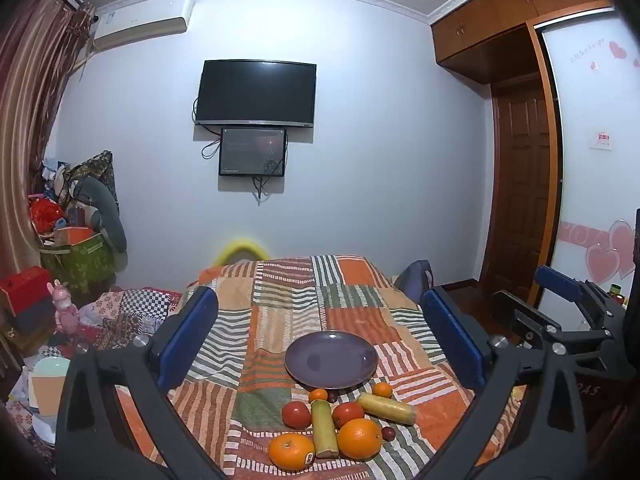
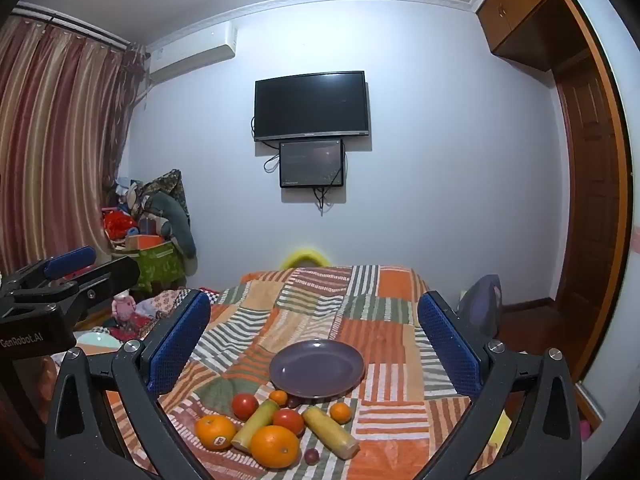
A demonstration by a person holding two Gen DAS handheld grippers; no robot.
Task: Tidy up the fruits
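An empty purple plate (image 1: 331, 359) (image 2: 317, 368) sits on a striped patchwork cloth (image 1: 288, 300) (image 2: 320, 304). In front of it lie two large oranges (image 1: 359, 438) (image 2: 275, 446), two red tomatoes (image 1: 296, 415) (image 2: 245, 406), two small tangerines (image 1: 382, 389) (image 2: 340, 411), two yellow-green cane pieces (image 1: 323, 428) (image 2: 330, 432) and a small dark fruit (image 1: 388, 433) (image 2: 311, 455). My left gripper (image 1: 320, 332) is open and empty, above the fruit. My right gripper (image 2: 316, 336) is open and empty, held likewise. Each gripper shows at the edge of the other's view.
The cloth covers a table whose far edge meets a yellow chair back (image 1: 240, 250). Bags and boxes (image 1: 76, 240) are piled at the left by the curtain. A TV (image 1: 256, 94) hangs on the wall. A wooden door and wardrobe (image 1: 520, 184) stand at the right.
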